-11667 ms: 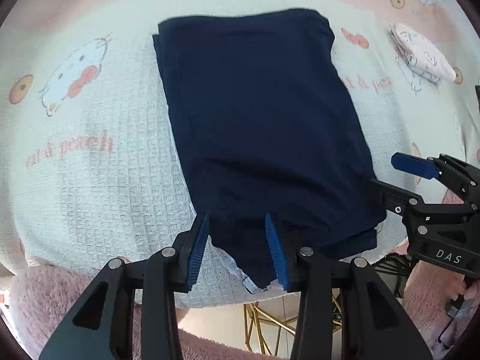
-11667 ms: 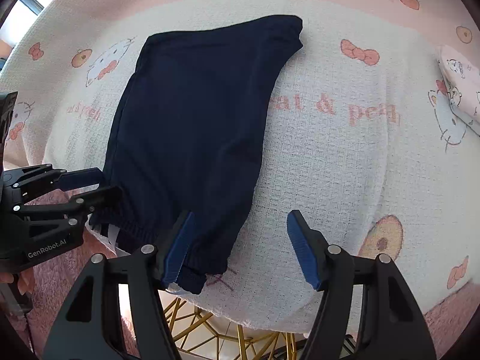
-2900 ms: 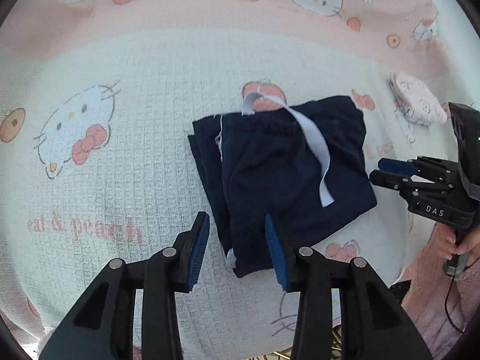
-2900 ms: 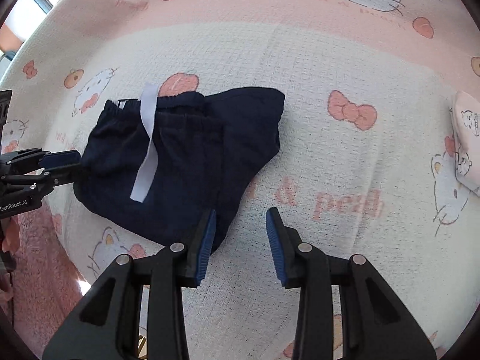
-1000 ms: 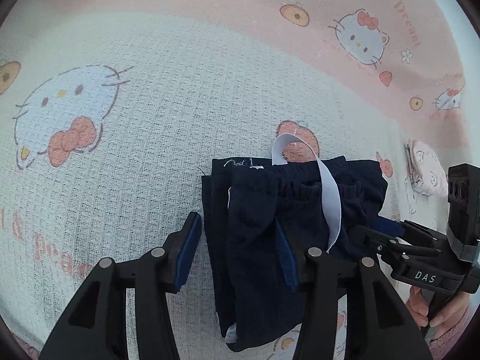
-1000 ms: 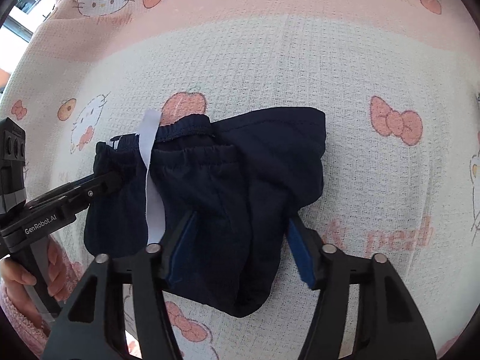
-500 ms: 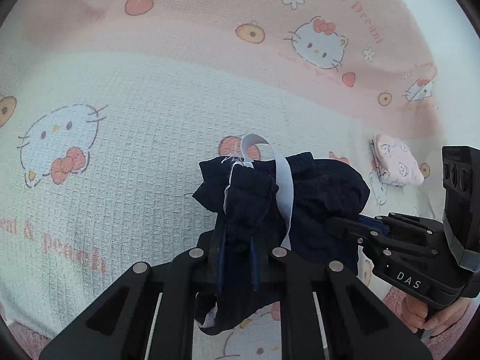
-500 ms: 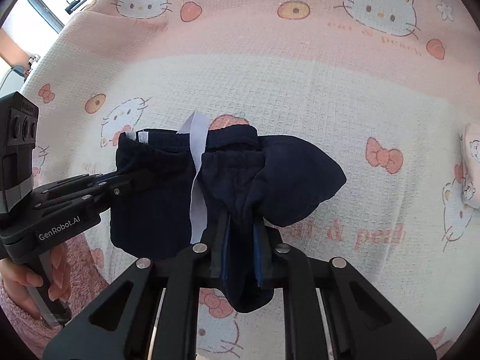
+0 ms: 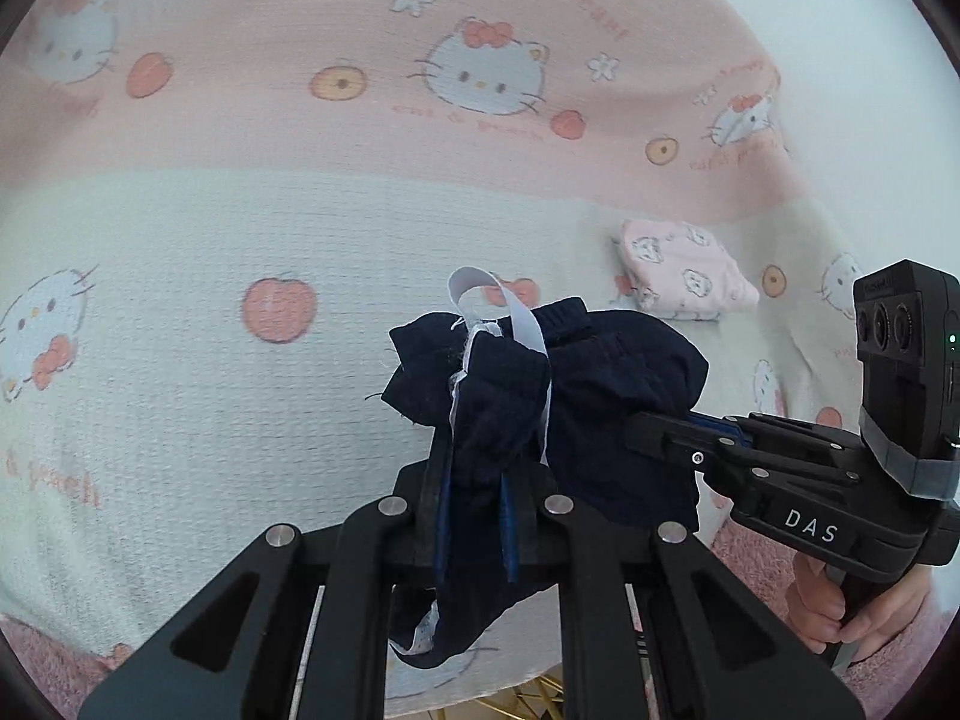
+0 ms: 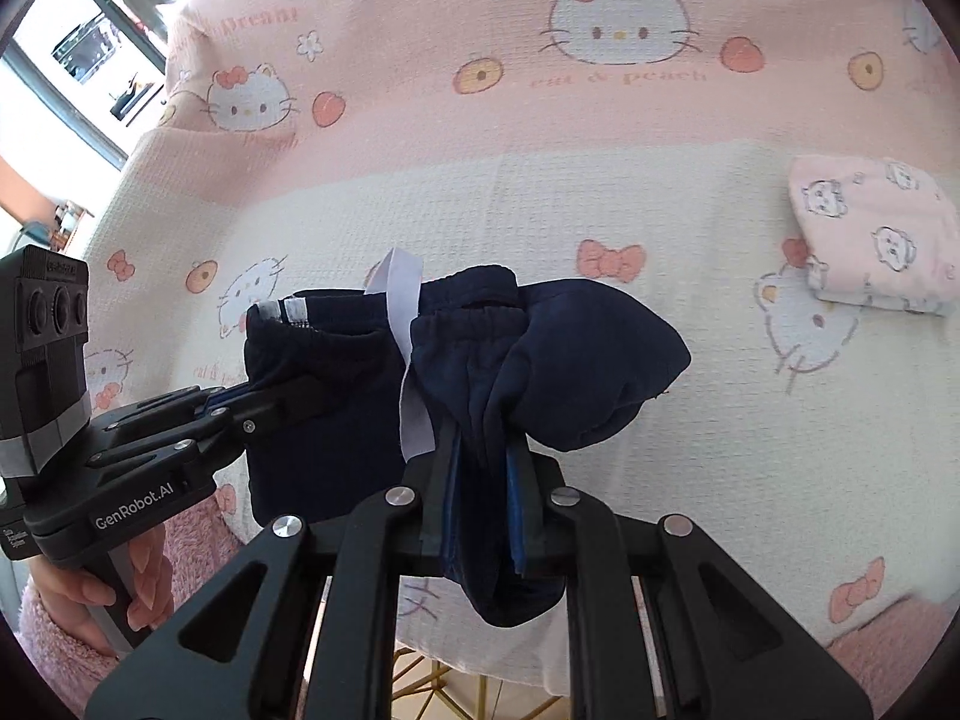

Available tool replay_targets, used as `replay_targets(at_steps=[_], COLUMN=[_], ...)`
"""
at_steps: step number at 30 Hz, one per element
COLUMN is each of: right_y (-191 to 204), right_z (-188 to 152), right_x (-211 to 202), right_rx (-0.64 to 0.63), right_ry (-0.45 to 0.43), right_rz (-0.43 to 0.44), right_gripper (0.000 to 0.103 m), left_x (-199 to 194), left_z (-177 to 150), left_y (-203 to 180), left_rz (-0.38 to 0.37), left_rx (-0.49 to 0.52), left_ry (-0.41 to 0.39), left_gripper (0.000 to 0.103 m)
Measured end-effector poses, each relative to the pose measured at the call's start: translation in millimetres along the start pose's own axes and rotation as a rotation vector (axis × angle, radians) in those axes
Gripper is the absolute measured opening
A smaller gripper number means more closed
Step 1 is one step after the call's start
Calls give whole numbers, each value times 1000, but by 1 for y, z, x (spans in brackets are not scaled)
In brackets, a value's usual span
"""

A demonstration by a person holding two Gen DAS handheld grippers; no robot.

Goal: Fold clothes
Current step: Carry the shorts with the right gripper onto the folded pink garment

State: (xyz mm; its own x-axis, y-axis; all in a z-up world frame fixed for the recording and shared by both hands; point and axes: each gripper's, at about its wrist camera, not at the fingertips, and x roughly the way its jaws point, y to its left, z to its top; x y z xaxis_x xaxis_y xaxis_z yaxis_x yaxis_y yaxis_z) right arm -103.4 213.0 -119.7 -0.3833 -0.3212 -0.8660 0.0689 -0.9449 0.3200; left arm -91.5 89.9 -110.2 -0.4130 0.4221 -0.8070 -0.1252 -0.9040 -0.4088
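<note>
Both grippers have the folded navy shorts bunched up off the blanket that covers the surface. The left gripper has its jaws pinched narrow on the left side of the bundle; the right gripper is clamped the same way on the right side. Both pairs of jaws have just closed onto the fabric. A white drawstring loops loose over the waistband. To my eye the folding itself is done and this is the carry: the bundle hangs between the two hands near the front edge. A folded pink garment lies far right on the blanket, so the next move likely calls for taking the shorts that way and setting them down flat beside it or on it without letting the folds slump.
</note>
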Motion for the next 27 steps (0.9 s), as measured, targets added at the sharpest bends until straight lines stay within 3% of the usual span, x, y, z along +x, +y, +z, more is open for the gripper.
replay_targets(at_steps=[3,8,14,19,24,27], right_y=[-44,-124,-208,-256,-297,-315], right_z=[6,36,95,127,132,113], right_x=[-23,-68,-95,-103,-64,-56], right_rx=[58,129,161,164,200,260], right_ry=[-31,-86,-147,-182,-127,-114], right_rz=[-36,-113,-195,-225,-278,-198], right_gripper=[12,12,12,12,12,15], left_x=[26,68,118,161,205,210], left_z=[17,56,104,131,138,133], left_y=[-49,-141,-222,-242,-231,-219], left_rz=[-95,-153,-188,-211,-168,-188], left_rx=[43,143,150,106,54,4], left_ry=[39,57,51,62,97,102], left_gripper=[13,13,13,13,13,13])
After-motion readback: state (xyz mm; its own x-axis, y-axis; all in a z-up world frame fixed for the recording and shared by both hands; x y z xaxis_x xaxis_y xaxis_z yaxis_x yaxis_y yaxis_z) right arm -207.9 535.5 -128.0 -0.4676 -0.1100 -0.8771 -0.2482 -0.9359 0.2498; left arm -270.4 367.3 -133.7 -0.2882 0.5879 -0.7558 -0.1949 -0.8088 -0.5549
